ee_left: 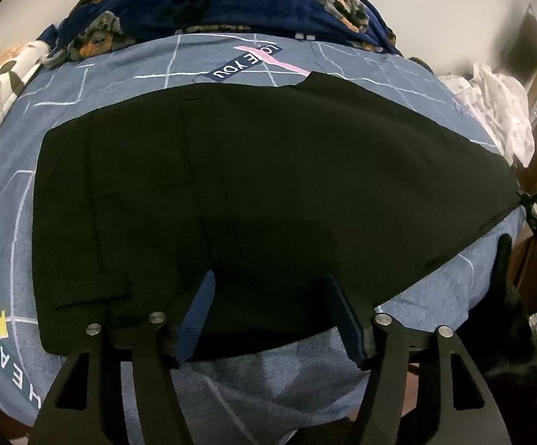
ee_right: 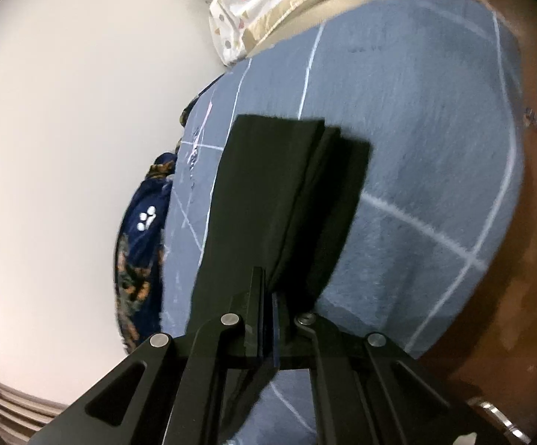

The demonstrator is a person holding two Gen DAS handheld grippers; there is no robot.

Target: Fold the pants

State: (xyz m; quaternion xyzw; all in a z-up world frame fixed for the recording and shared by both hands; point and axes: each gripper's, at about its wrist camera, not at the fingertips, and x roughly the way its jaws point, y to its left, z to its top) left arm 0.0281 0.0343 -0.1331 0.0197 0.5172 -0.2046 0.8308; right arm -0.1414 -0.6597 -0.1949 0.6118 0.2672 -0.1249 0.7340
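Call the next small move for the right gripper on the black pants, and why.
Probably carry the pinched end across toward the waist end. The right gripper is shut on the black fabric pants, whose leg end is lifted off the blue grid-patterned bedsheet. The left gripper is open over the near edge, gripping nothing.

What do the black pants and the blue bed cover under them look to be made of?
Black pants: likely a smooth woven fabric, matte; they lie flat with crisp straight edges and faint seam lines, and the right claw pinches thin stacked layers. Blue bed cover: seemingly a soft, brushed or fleecy textile; its surface looks fuzzy, with slightly blurred white grid lines.
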